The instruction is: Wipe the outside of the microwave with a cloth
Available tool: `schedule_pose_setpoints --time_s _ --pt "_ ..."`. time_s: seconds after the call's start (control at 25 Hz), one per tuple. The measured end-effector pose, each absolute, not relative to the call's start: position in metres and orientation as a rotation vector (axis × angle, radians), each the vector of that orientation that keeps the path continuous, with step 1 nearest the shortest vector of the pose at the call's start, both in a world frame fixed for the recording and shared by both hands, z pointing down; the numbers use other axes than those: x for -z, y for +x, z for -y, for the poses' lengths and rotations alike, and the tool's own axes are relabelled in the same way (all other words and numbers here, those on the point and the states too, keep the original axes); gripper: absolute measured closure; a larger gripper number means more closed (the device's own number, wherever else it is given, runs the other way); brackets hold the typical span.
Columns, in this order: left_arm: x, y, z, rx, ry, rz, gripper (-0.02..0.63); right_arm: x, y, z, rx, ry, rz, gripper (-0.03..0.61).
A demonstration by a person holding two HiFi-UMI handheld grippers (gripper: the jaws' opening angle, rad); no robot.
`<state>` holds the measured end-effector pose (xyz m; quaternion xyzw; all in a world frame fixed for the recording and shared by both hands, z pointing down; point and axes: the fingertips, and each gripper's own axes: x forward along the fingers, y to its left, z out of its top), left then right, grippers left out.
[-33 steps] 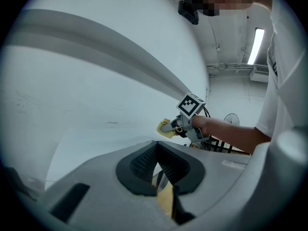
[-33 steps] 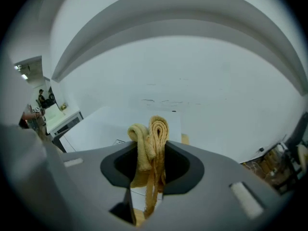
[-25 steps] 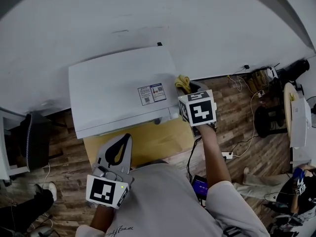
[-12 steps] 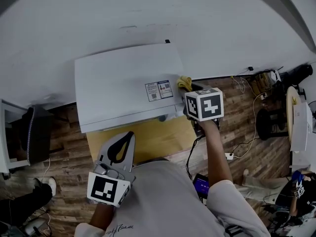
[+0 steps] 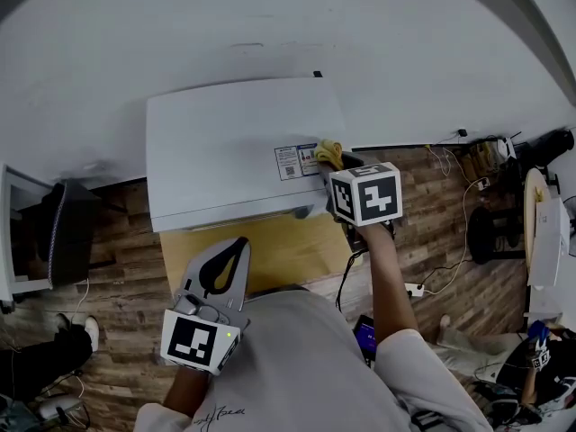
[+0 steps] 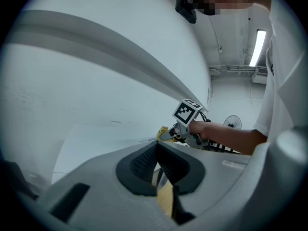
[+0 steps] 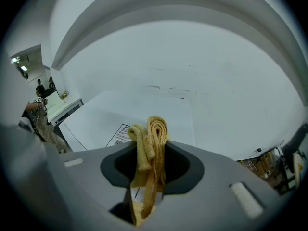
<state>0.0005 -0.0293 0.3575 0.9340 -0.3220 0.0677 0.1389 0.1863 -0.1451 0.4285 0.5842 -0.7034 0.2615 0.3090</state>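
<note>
the right gripper is closed on a yellow cloth. the cloth is bunched into 2 folds that stick up past the jaw tips, and more of it hangs down between the jaws. in the head view the cloth is at the right edge of the white microwave, on its top near the front right corner, just beside a printed label. it looks to be touching the top there, though contact cannot be told for sure. the right gripper's cube sits just off the microwave's right side, with the person's arm reaching up to it from below.

the left gripper has its jaws together at the tips with nothing between them. it is held low over the yellowish table, in front of the microwave and well apart from it. its own view looks across the microwave top toward the right gripper and the cloth.

the microwave stands on the table with its back to a white wall. a wood floor shows on both sides of the table.
</note>
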Motion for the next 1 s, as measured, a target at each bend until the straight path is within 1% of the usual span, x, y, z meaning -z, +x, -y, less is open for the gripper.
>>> schedule_pose_setpoints --time_s 0.48,1.0 --pt "-0.358 -0.013 0.031 -0.179 2.674 1.003 0.624 -0.427 0.137 0.152 -0.680 1.449 1.949 0.454" --pt "-0.358 -0.042 0.036 -0.153 2.620 1.108 0.624 -0.427 0.054 0.162 -0.684 1.281 2.082 0.454"
